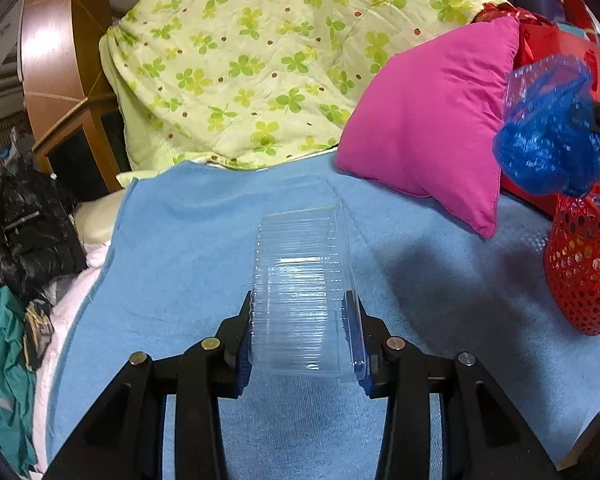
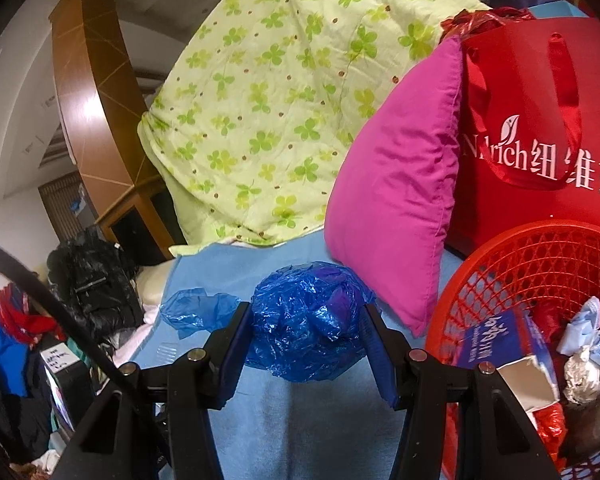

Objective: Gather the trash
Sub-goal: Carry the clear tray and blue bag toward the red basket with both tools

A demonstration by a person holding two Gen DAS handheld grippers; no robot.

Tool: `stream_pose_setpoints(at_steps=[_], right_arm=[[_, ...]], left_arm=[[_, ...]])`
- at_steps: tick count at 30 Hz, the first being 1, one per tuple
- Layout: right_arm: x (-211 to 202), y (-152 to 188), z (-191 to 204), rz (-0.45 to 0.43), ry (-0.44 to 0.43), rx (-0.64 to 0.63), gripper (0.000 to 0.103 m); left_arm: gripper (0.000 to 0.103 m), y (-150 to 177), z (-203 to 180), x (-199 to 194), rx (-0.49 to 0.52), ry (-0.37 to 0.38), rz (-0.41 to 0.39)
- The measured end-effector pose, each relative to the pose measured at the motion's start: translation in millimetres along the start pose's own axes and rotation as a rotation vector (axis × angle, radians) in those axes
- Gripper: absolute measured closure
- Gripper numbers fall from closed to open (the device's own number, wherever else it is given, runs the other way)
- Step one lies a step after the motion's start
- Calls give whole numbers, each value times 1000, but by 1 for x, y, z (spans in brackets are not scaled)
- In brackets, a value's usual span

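Our left gripper (image 1: 304,336) has its fingers pinching a clear ribbed plastic container (image 1: 302,288), long axis pointing away toward the quilt (image 1: 260,60), above the bed's blue towel (image 1: 180,248). Our right gripper (image 2: 306,334) squeezes a crumpled blue plastic bag (image 2: 306,320). We judge both mid-carry; next comes release over the red basket (image 2: 512,264) at the bed's right edge.

A towel (image 1: 188,248) is lying across the bed before me. Behind it a quilt (image 1: 260,60) is piling up, with a pillow (image 1: 428,120) leaning to its right. A basket (image 2: 532,264) is sitting right of the pillow, a bag (image 2: 540,120) standing behind it. Clothes (image 1: 24,232) are heaping at the left.
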State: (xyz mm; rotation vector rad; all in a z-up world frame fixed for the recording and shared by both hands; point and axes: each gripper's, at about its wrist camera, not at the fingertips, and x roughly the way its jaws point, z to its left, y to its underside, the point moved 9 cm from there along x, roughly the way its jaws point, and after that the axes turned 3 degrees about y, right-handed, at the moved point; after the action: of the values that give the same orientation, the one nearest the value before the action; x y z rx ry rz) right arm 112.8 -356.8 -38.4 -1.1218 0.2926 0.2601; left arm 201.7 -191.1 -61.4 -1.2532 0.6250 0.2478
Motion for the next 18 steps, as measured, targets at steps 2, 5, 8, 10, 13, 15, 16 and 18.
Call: stream_pose_setpoints(at_steps=[2, 5, 8, 10, 13, 15, 16, 18], right_arm=[[-4, -3, -4, -8, -4, 15, 46], [-9, -8, -8, -22, -9, 32, 46], [-14, -12, -12, -38, -14, 52, 46], [-17, -15, -16, -46, -14, 64, 46], [-21, -18, -22, -56, -11, 78, 46], [-24, -20, -26, -63, -9, 88, 46], [-26, -21, -29, -67, -9, 97, 46], [-29, -24, -35, -76, -6, 111, 46]], left_arm=[[60, -4, -3, -2, 12, -12, -6], [60, -10, -7, -9, 17, -17, -24], [60, -14, -15, -14, 20, -15, -32], [60, -17, -22, -18, 30, -11, -36], [60, -25, -35, -26, 54, -2, -56], [60, -32, -44, -32, 72, 2, -74], [60, -34, -47, -35, 78, 4, -80], [60, -41, -55, -41, 92, 10, -95]])
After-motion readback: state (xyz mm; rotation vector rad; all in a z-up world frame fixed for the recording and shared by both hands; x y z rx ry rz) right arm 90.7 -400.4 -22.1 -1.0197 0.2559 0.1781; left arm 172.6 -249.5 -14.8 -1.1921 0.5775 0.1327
